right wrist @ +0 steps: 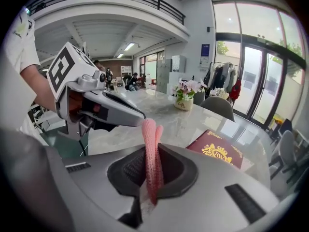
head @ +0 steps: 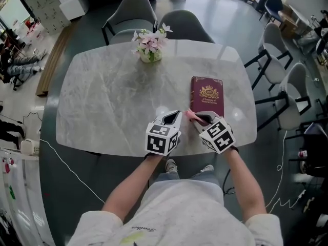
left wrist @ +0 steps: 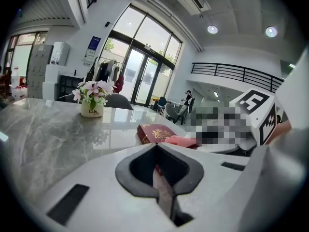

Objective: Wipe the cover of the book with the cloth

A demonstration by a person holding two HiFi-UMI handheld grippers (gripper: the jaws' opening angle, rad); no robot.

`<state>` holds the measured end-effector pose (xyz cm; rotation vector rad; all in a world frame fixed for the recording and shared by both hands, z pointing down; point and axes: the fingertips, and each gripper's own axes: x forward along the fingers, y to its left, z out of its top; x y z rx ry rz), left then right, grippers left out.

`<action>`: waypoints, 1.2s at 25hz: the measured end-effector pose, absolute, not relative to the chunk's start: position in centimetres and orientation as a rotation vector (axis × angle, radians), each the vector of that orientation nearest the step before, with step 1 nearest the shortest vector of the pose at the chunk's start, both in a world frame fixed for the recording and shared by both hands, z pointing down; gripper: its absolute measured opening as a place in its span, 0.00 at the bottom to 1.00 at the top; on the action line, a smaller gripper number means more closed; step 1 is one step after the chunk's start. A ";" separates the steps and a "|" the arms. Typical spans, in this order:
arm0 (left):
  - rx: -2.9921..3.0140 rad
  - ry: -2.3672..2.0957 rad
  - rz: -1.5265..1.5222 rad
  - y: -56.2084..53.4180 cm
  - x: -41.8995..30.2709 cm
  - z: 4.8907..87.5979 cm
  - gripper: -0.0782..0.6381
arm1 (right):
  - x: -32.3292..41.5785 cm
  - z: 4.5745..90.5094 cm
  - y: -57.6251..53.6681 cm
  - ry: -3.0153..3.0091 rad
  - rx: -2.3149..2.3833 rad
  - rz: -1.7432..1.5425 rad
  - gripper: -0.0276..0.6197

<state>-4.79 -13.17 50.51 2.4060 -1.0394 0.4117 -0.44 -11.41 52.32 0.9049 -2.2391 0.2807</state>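
My right gripper (right wrist: pixel 150 175) is clamped tight on the pink cloth (right wrist: pixel 150 149), which stands up out of its jaws as a narrow folded strip. My left gripper (left wrist: pixel 161 178) has its jaws pressed together with nothing between them. In the right gripper view its tip sits just beside the top end of the cloth.

The book (head: pixel 207 95) lies flat, right of centre in the head view, red cover and gold crest facing up. Its long axis runs from the table's near edge toward the far edge. The cloth hangs at the book's lower left corner. I cannot tell whether it touches the cover.

On the marble table (head: pixel 102 96) a vase of flowers (head: pixel 150 47) stands top centre, well apart from the book. Grey chairs (head: pixel 182 24) sit behind the table and on the right.
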 end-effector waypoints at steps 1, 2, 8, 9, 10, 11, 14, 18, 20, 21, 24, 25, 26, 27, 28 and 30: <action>2.409 -1.044 0.410 -13.3 -4.7 50.3 0.12 | -0.2 51.9 -11.6 -2.248 0.931 0.288 0.07; 2.413 -1.048 0.409 -13.5 -4.6 50.2 0.12 | 0.0 51.5 -11.8 -2.260 0.957 0.296 0.07; 2.451 -1.062 0.411 -13.9 -3.0 48.9 0.12 | 1.9 48.5 -12.2 -2.335 1.120 0.320 0.07; 2.458 -1.059 0.413 -13.8 -2.6 48.7 0.12 | 2.3 48.0 -12.3 -2.343 1.150 0.320 0.07; 2.466 -1.056 0.414 -13.8 -2.2 48.4 0.12 | 2.7 47.5 -12.3 -2.351 1.177 0.319 0.07; 2.476 -1.053 0.415 -13.8 -1.8 48.1 0.12 | 3.0 47.0 -12.3 -2.359 1.203 0.315 0.07; 2.505 -1.045 0.414 -14.0 -0.6 47.2 0.12 | 4.0 45.7 -12.5 -2.384 1.274 0.310 0.07; 2.535 -1.041 0.404 -14.0 0.7 46.1 0.12 | 5.7 44.3 -12.4 -2.406 1.359 0.306 0.07; 2.548 -1.040 0.399 -14.0 1.2 45.7 0.12 | 6.5 43.7 -12.5 -2.410 1.402 0.302 0.07; 2.553 -1.039 0.398 -14.0 1.4 45.5 0.12 | 6.9 43.5 -12.5 -2.412 1.423 0.303 0.07; 2.564 -1.041 0.399 -14.0 1.9 45.2 0.12 | 7.8 42.9 -12.5 -2.421 1.474 0.311 0.07; 2.565 -1.041 0.399 -14.0 1.9 45.1 0.12 | 8.0 42.7 -12.4 -2.425 1.486 0.314 0.07; 2.567 -1.041 0.398 -14.0 2.0 45.0 0.12 | 8.1 42.6 -12.4 -2.428 1.495 0.316 0.06; 2.569 -1.041 0.397 -13.9 2.1 44.9 0.12 | 8.2 42.5 -12.3 -2.429 1.502 0.317 0.07; 2.572 -1.039 0.396 -13.8 2.3 44.9 0.12 | 8.3 42.5 -12.2 -2.430 1.506 0.319 0.07; 2.578 -1.035 0.395 -13.6 2.5 44.8 0.12 | 8.5 42.6 -12.1 -2.438 1.511 0.330 0.07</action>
